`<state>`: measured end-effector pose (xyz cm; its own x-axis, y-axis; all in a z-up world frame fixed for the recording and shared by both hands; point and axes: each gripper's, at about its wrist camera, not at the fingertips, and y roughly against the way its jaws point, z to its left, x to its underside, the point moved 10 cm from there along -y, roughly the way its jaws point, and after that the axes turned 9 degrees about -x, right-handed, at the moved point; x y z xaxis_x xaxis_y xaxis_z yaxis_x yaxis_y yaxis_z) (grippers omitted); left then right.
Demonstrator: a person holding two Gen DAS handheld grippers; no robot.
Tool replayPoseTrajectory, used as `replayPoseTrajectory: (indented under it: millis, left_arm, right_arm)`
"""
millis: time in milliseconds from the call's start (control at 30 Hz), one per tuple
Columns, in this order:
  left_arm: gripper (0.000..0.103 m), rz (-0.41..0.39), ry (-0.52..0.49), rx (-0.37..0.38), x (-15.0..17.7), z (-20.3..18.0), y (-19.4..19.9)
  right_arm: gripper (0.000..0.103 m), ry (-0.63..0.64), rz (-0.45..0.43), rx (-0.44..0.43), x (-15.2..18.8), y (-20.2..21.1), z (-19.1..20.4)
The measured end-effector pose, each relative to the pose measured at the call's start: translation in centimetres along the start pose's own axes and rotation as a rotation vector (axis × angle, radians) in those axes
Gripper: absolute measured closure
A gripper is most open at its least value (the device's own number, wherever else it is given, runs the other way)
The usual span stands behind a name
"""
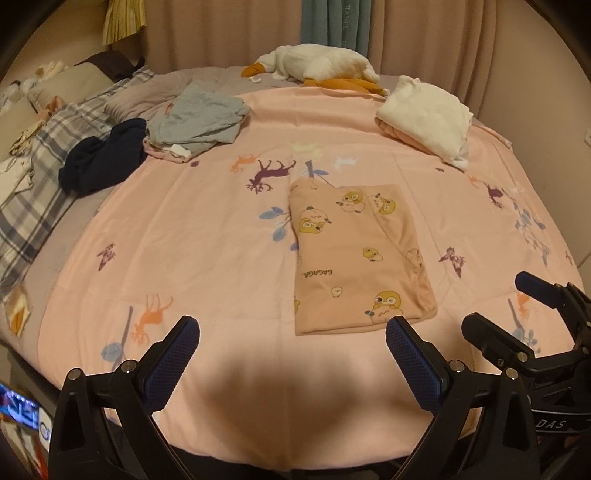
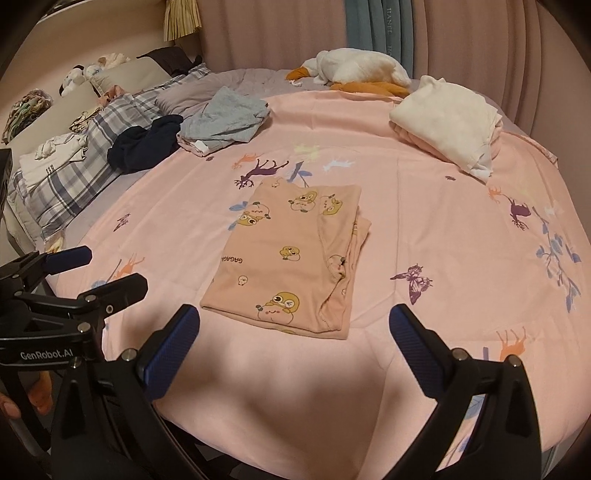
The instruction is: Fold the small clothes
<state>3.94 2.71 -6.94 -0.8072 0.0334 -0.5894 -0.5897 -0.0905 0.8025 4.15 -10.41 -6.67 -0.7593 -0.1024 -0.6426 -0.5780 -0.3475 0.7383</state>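
The folded peach garment (image 1: 358,258) with its cartoon duck print is lying flat on the pink bedspread (image 1: 207,236), near the middle of the bed and slightly toward the near edge. Both grippers are hovering above the near edge with nothing between their jaws: the left gripper (image 1: 291,354) is standing wide apart, released, just short of the garment's near left corner, and the right gripper (image 2: 295,343) is likewise spread wide and empty, with the garment's near hem lying just beyond its fingertips. No containers are showing in either view.

Open bedspread is lying on both sides of the garment and in front of it. Farther back, a grey folded pile (image 2: 225,118) and a dark navy cloth (image 2: 147,142) are sitting at the left, a cream folded stack (image 2: 448,118) at the right, and a white plush goose (image 2: 362,68) by the curtains (image 2: 273,33). A plaid pillow (image 2: 74,177) is carrying small pale items that are hard to make out. The bed's near edge is hidden in shadow behind the grippers.
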Motion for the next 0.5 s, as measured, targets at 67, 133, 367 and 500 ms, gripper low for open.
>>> replayPoseTrajectory:
  millis: [67, 133, 367, 500]
  left_arm:
    - [0.003, 0.002, 0.008, 0.002, -0.01, 0.09, -0.03]
    - [0.003, 0.001, 0.011, 0.0, -0.03, 0.14, 0.01]
    - [0.003, 0.0, 0.015, -0.004, -0.15, 0.24, 0.06]
    - [0.003, -0.004, 0.015, -0.015, -0.3, 0.48, -0.01]
  right_arm:
    - [0.0, -0.001, -0.002, 0.001, -0.14, 0.1, -0.05]
    - [0.0, -0.002, -0.006, -0.002, -0.21, 0.23, 0.03]
    - [0.0, 0.002, -0.006, -0.013, -0.31, 0.23, 0.53]
    - [0.0, 0.004, -0.003, -0.018, -0.24, 0.15, 0.69]
